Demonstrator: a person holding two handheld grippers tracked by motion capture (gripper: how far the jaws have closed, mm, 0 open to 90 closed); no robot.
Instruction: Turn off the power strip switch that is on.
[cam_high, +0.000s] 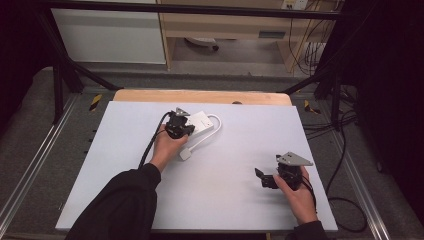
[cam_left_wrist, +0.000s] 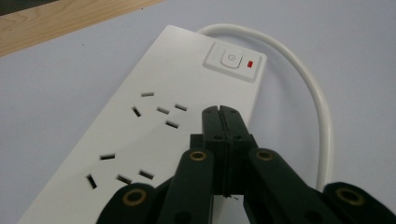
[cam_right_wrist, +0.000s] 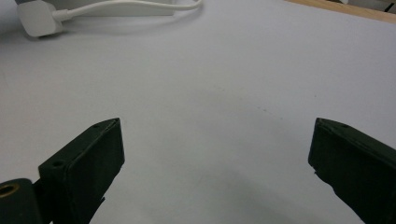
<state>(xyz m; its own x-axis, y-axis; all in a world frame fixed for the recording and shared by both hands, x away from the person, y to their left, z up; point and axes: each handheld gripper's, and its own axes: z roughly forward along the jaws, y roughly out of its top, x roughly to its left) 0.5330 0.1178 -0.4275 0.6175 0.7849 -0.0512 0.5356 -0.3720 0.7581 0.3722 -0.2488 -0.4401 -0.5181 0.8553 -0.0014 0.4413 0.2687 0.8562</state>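
White power strip (cam_left_wrist: 154, 126) under left gripper (cam_left_wrist: 224, 114), jaws pressed together; switch (cam_left_wrist: 231, 59) at 12 o'clock, along strip's long axis. Right gripper (cam_right_wrist: 217, 154) spread, idle.

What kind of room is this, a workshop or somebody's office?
Probably a lab or recording bench, not an office. A black metal frame surrounds the white table, loose cables trail over the grey floor, and a person's hands work a hand-held left gripper over a white power strip.

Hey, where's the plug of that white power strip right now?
In the high view the plug lies on the white table, left of centre, beside the left hand and just nearer than the power strip.
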